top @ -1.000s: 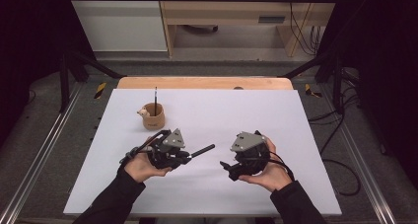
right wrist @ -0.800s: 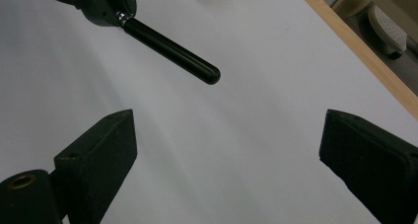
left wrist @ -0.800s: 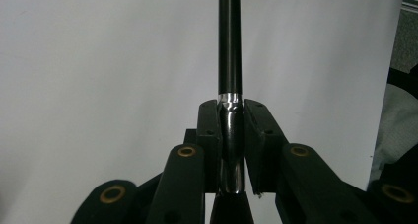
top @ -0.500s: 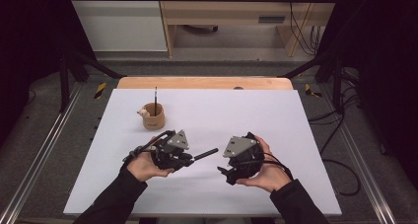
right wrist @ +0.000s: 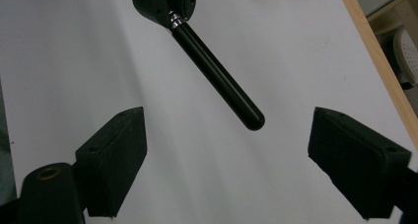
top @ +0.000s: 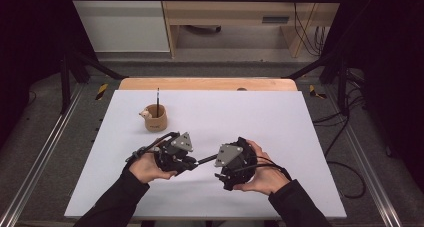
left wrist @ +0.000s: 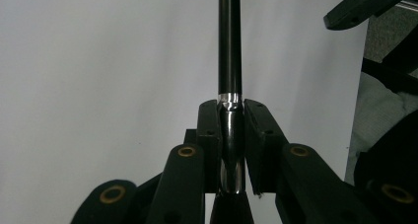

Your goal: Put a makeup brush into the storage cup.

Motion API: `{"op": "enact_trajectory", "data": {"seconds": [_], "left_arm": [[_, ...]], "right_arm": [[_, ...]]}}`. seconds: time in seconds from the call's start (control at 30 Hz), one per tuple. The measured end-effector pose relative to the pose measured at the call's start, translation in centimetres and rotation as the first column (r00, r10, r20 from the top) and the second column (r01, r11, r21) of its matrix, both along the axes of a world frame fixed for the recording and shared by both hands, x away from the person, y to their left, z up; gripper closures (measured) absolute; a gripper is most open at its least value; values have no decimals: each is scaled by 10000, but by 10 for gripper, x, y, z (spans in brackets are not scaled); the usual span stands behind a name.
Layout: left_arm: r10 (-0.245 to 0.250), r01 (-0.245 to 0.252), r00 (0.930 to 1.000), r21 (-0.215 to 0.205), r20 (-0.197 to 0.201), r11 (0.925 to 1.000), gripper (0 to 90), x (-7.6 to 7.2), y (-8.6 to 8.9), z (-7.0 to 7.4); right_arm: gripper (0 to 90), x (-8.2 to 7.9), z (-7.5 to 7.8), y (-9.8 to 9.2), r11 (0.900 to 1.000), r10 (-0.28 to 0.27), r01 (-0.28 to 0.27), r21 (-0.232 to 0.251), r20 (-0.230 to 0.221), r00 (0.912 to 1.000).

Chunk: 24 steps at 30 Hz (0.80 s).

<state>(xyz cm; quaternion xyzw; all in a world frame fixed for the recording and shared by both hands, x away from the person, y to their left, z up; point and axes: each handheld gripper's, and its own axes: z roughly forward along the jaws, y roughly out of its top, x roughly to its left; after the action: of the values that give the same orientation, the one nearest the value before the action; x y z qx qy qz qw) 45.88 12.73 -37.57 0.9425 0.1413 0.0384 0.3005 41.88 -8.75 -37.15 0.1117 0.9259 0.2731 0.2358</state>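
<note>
My left hand-held gripper (top: 192,161) is pinching a black pen (left wrist: 229,46) near its silver band: in the left gripper view both pads press against the shiny barrel, and the long dark shaft runs straight out ahead of the jaws over the white bench (top: 260,117). In the high view the pen (top: 206,160) sticks out level from the left hand-held gripper toward my right hand-held gripper (top: 220,173), bridging most of the gap between the two. The right hand-held gripper has its jaws spread wide, though they have just been closing a little; nothing is pressed between them. In the right gripper view the pen (right wrist: 217,81) comes down at a slant from the left hand-held gripper (right wrist: 162,2) at the top, and its rounded free end hangs ahead of and between my two spread jaws, closer to the right one but touching neither. My left hand (top: 147,167) and right hand (top: 262,172) rest low over the near part of the bench. Well beyond the left hand-held gripper, on the far side of it, stands a small wooden cup (top: 155,120) with a thin dark stick (top: 158,101) standing upright in it and a small pale figure (top: 145,114) at its rim.
</note>
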Motion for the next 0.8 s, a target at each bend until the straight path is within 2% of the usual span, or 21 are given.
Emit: {"op": "enact_trajectory", "data": {"seconds": [0.3,0.47,0.53,0.63,0.8], "left_arm": [[-170,172,9998,180,-129,9997,776,0,-5,1],[-266,269,9995,160,-187,9995,776,-2,-7,3],[-287,291,9994,204,-196,9994,776,-2,-8,3],[-327,332,9991,211,-266,9992,776,-2,-10,4],[-357,367,9989,305,-314,9989,776,-2,-12,6]], "right_arm": [[210,-1,-1,6,9970,614,-606,-475,148,9980],[244,-3,-3,11,9957,663,-648,-661,209,9976],[256,-1,-3,11,9919,923,-889,-910,336,9952],[284,-2,-5,15,9890,985,-939,-1143,345,9945],[332,-1,-7,17,9828,1289,-1219,-1388,429,9907]]}}
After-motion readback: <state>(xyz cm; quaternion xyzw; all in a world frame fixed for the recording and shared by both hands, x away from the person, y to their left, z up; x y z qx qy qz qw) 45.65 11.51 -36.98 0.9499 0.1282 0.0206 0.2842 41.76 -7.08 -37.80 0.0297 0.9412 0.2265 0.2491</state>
